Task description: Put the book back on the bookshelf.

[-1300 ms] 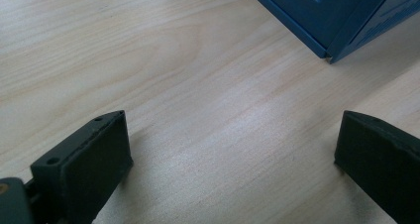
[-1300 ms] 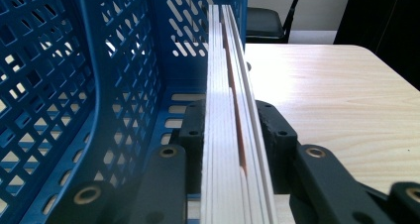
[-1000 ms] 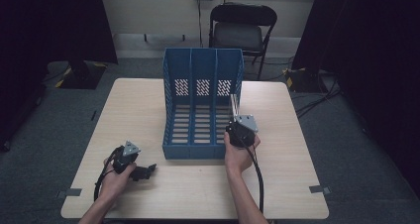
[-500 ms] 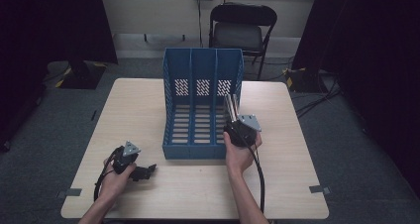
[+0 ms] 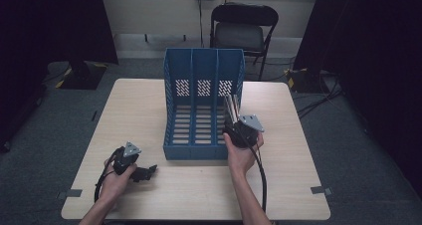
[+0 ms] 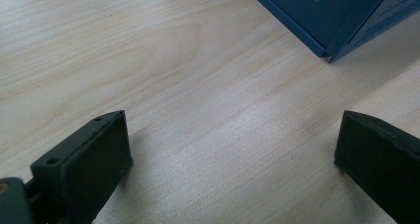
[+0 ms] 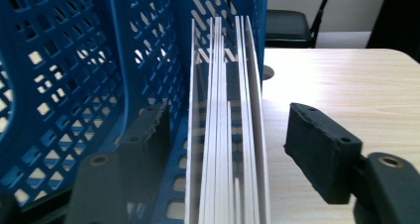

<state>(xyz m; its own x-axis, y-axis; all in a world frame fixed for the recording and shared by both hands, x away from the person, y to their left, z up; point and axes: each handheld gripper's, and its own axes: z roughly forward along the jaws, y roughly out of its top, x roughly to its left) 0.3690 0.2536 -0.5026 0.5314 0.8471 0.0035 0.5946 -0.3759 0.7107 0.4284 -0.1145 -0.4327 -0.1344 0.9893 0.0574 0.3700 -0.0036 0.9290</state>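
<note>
White sheets (image 7: 225,135) stood on edge in the blue file rack's (image 5: 203,105) rightmost slot, between the right gripper's (image 5: 234,116) spread jaws, so filing looked nearly done. Next it probably needed backing straight out; the left gripper (image 5: 144,173) sat released on the table (image 5: 149,105) near the rack's front-left corner.

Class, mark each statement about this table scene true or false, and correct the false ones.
1. The blue file rack has three compartments. True.
2. The right gripper has white sheets standing between its jaws. True.
3. The left gripper is clamped on the rack. False: its jaws stand wide apart over bare table.
4. The sheets are at the rack's leftmost compartment. False: they are at its right side.
5. A red chair stands behind the table. False: the chair is black.
</note>
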